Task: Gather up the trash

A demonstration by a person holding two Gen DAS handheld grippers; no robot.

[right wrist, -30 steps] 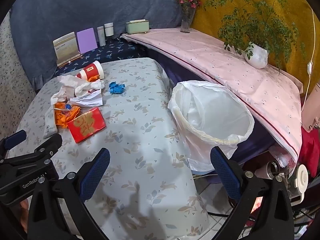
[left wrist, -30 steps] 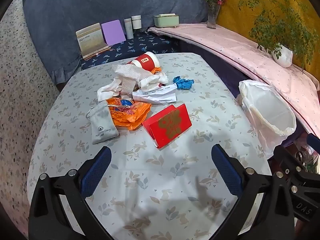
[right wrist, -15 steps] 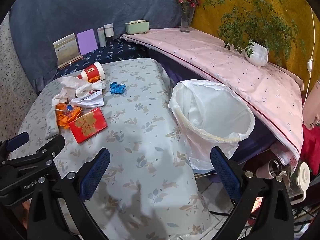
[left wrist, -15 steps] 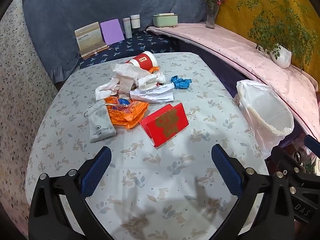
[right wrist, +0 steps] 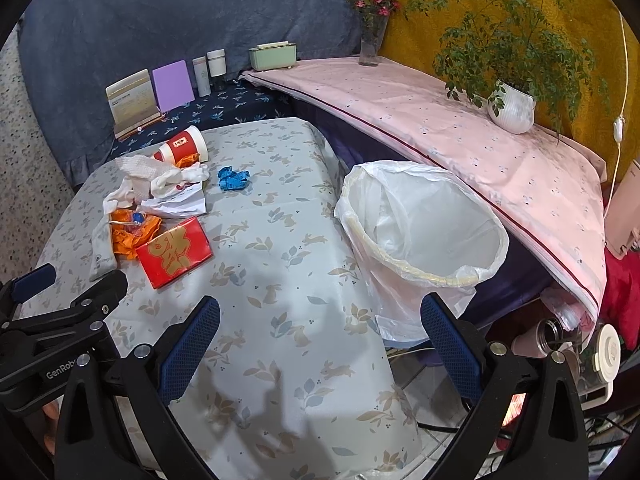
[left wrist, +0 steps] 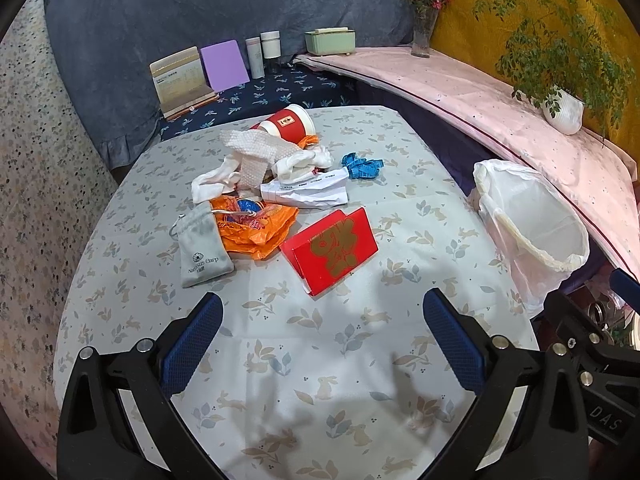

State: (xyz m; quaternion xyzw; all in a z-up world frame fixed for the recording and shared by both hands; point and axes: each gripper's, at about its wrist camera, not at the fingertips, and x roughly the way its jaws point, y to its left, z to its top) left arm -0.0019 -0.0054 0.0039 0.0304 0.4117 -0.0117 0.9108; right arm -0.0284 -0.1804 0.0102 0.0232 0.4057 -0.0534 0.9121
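Trash lies heaped on the floral table: a red box (left wrist: 330,250) (right wrist: 174,252), an orange plastic bag (left wrist: 256,230) (right wrist: 132,230), a grey pouch (left wrist: 202,252), crumpled white paper (left wrist: 308,192) (right wrist: 176,204), white bubble wrap (left wrist: 256,156), a tipped red paper cup (left wrist: 286,122) (right wrist: 182,148) and a blue scrap (left wrist: 362,166) (right wrist: 232,178). A white-lined bin (left wrist: 528,224) (right wrist: 424,232) stands off the table's right edge. My left gripper (left wrist: 322,340) hangs open over the near table, short of the red box. My right gripper (right wrist: 320,340) is open, nothing held, between table edge and bin.
A pink-covered shelf (right wrist: 440,120) carries a potted plant (right wrist: 512,106), a flower vase (right wrist: 370,46) and a green box (right wrist: 272,56). Books and bottles (left wrist: 224,64) stand behind the table. A flask and clutter (right wrist: 560,328) lie on the floor below the bin.
Both grippers have drawn back and risen slightly, so the trash pile and bin sit a little farther off. Nothing was taken hold of.
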